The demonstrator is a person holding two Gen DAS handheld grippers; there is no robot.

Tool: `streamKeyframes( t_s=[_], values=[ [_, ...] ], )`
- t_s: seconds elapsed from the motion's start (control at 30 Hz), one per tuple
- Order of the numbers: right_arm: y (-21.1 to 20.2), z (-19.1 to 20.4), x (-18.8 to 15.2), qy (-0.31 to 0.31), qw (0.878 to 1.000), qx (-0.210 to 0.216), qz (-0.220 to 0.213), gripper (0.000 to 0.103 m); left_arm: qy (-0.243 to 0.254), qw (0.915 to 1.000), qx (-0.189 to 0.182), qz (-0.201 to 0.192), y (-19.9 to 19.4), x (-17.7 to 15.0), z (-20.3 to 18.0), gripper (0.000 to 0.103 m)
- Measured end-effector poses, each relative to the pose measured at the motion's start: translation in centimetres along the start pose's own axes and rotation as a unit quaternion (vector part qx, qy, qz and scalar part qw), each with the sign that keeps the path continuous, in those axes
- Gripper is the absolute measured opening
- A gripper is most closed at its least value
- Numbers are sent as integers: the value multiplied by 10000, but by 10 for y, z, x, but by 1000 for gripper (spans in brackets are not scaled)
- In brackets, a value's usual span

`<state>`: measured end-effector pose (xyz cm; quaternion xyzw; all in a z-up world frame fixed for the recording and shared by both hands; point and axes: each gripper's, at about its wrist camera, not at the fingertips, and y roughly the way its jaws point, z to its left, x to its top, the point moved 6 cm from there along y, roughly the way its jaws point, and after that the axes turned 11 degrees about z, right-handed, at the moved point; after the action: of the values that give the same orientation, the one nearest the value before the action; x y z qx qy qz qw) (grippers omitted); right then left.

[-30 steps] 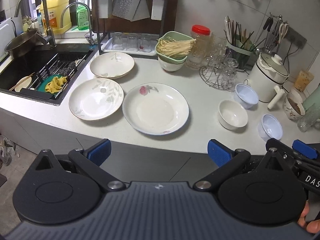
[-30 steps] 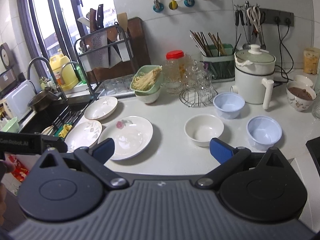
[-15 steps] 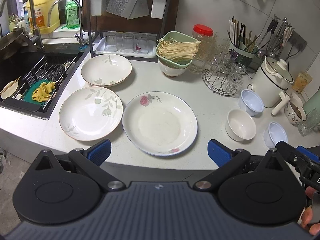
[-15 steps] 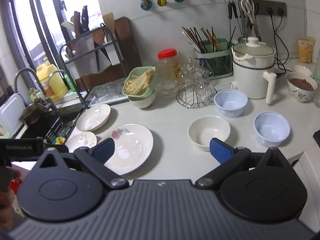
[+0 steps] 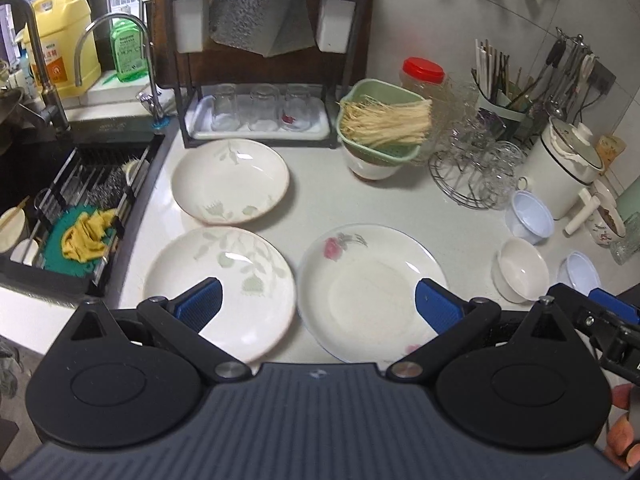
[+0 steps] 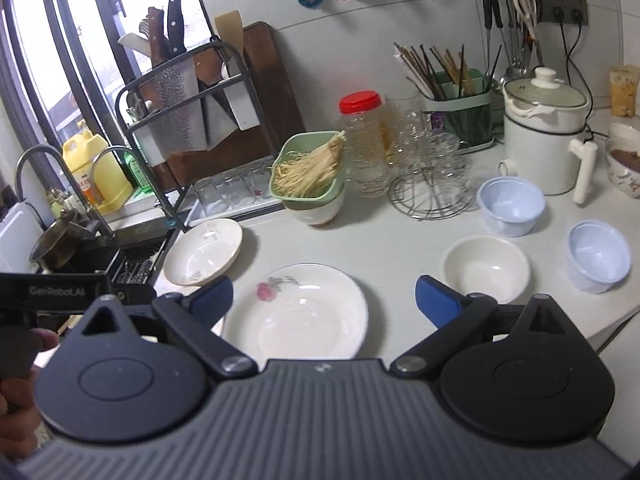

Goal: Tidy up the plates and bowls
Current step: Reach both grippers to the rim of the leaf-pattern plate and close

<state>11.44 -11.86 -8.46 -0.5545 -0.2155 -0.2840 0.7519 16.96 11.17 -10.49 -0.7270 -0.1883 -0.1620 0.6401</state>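
Three white plates lie on the counter. The rose-patterned plate sits nearest, a leaf-patterned plate lies to its left, and a deeper plate rests behind by the rack. A white bowl and two pale blue bowls stand on the right. My left gripper hovers open over the two near plates. Open as well, my right gripper hangs above the rose plate, holding nothing.
A sink with a rack and cloth lies at the left. A knife and glass rack stands behind, beside a green basket of noodles, a wire glass stand and a white pot. A hand grips the other tool.
Both grippers have moved forward and closer to the counter; the plates now look larger and lie under the fingertips. Nothing on the counter has shifted.
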Motion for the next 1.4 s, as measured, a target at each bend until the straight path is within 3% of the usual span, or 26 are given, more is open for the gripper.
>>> streamKeyframes(
  t_s=[0.27,0.73,0.8,0.87,1.03,1.13,1.4],
  values=[
    [31,41,-1,251,9995,-192,57,99,142,9996,-219,143,16,15,57,103],
    [101,139,-15,3,9982,-51,598,96,608,9970,-23,480,58,24,153,103],
    [113,145,-19,21,9972,16,746,89,673,9963,11,525,64,27,162,103],
    [124,148,-26,84,9953,92,961,75,628,9967,-149,492,69,29,172,103],
    [143,149,-45,377,9888,370,1394,65,415,9974,-344,474,87,23,194,103],
    [154,140,-53,710,9848,211,1569,50,306,9969,-536,483,100,16,205,102],
    [171,129,-58,1251,9772,257,1697,45,219,9957,-739,513,129,9,215,78]
  ],
)
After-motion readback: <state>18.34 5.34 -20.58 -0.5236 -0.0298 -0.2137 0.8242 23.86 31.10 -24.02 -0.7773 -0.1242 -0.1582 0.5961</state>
